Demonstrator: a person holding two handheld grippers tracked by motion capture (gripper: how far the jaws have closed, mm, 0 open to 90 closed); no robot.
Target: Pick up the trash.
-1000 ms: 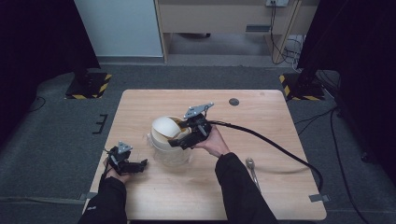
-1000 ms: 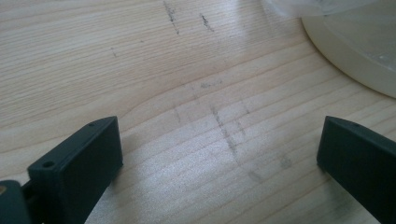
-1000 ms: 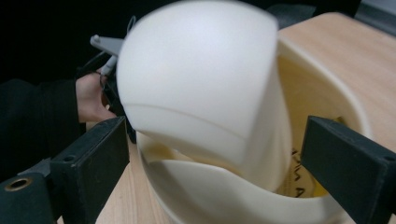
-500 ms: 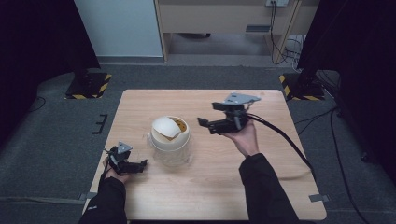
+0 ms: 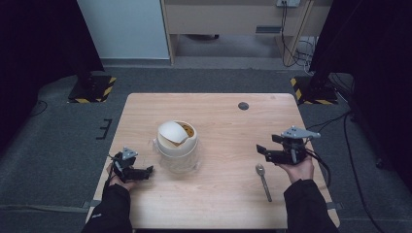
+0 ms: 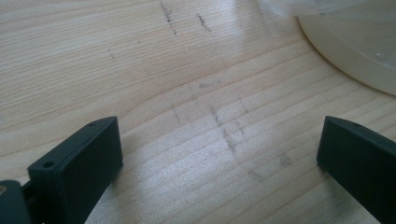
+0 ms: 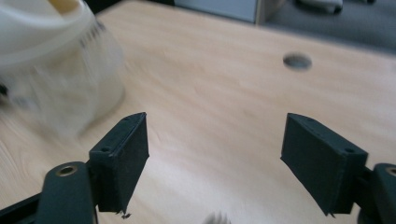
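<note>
A cream tub (image 5: 177,141) stands left of the table's middle, its round lid (image 5: 168,134) tilted up so the yellow contents show. Clear plastic lies around its base. A metal spoon (image 5: 264,180) lies near the front right. My right gripper (image 5: 260,151) hovers just behind the spoon and points left. It is open with nothing between its jaws, which have just been closing a little. In the right gripper view (image 7: 215,154) the tub (image 7: 51,60) is blurred at far left. My left gripper (image 5: 148,170) rests open beside the tub (image 6: 355,51), over bare wood (image 6: 219,149).
The wooden table (image 5: 218,204) has a round cable hole (image 5: 243,106) at the back, also seen from the right gripper (image 7: 297,61). A black cable trails from the right gripper off the right edge. Grey carpet, a white panel and a desk lie beyond.
The right hand has swung from the tub across to the right side of the table, above the spoon. The left hand has stayed put.
</note>
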